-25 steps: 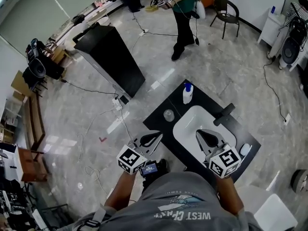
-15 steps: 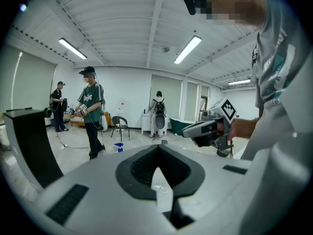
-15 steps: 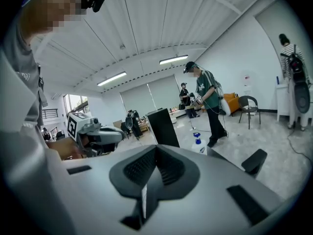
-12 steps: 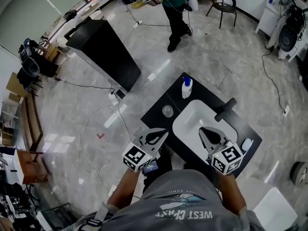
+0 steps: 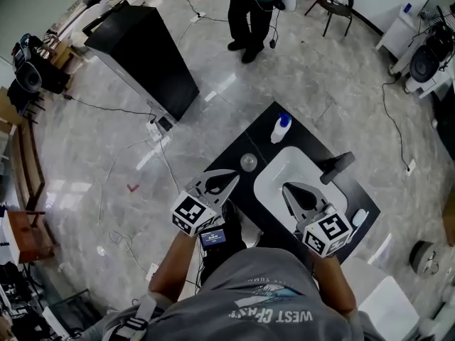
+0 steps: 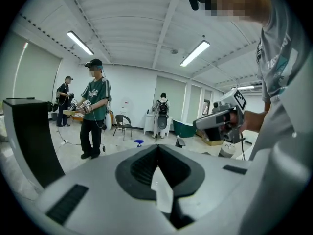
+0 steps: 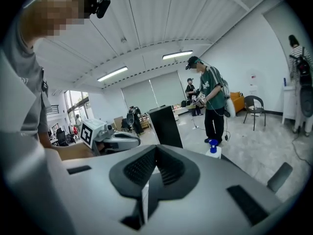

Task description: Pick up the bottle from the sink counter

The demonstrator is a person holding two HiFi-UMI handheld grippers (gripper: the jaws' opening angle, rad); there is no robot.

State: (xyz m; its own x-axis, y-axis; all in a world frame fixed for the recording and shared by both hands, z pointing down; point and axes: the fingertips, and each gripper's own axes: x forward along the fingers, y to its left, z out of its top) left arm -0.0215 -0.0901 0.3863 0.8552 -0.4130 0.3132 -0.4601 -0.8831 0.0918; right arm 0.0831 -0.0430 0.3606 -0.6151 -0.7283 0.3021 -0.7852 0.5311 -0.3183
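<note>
Bottle point(image 5: 281, 128) upright at bench point(image 5: 259, 139) far corner. Left claw point(image 5: 235, 180), right claw point(image 5: 287, 187) both clenched, empty. Open right one first, approach level, grip body.

A large open lab or test hall: a free-standing sink tabletop point(image 5: 307, 139) on a polished stone floor point(image 5: 327, 69), loose cables point(image 5: 106, 108), ceiling strip lights point(image 6: 80, 43), and another person point(image 5: 249, 6) standing across the room.
</note>
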